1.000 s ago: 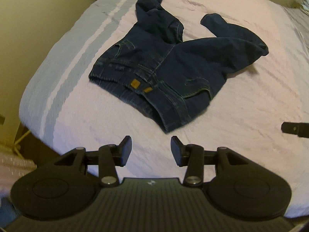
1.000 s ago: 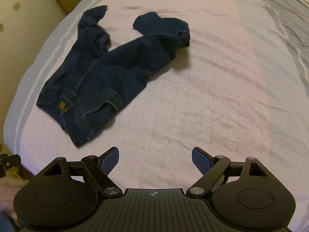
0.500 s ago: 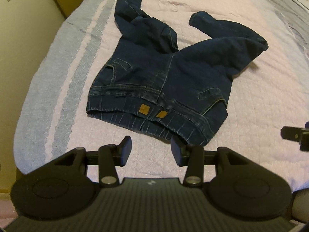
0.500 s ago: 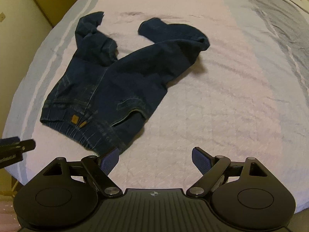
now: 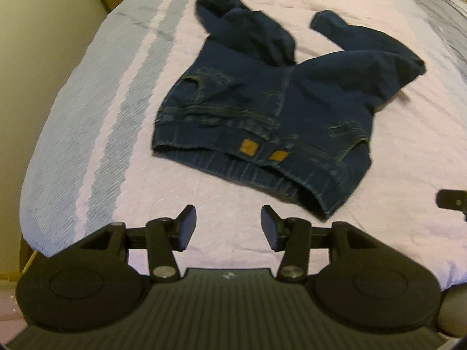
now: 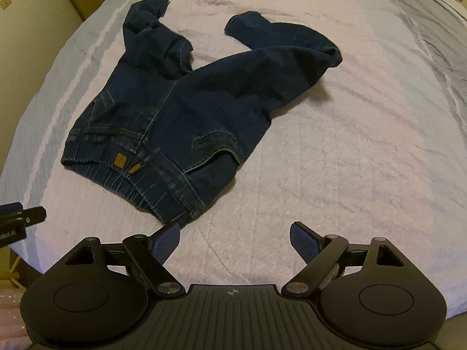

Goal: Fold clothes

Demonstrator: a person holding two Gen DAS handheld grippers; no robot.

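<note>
A pair of dark blue jeans [image 5: 271, 99] [image 6: 186, 110] lies crumpled on the bed, waistband with a tan label toward me, both legs bent back and bunched at the far side. My left gripper [image 5: 226, 227] hovers over bare quilt just short of the waistband; its jaws are opening, with nothing between them. My right gripper [image 6: 233, 240] stands wide open and empty, its left finger close to the near right corner of the waistband. The left gripper's tip [image 6: 26, 215] shows at the right wrist view's left edge.
The bed [image 5: 102, 175] carries a pale pink quilt with grey stripes along its left side and a grey band [image 6: 432, 46] at the right. A beige wall or cabinet [image 5: 43, 29] stands past the bed's left edge. The bed's near edge drops off below both grippers.
Both views have shifted so the jeans sit more squarely ahead and closer. The left gripper's jaws stand slightly wider than before. The jeans have not moved on the bed.
</note>
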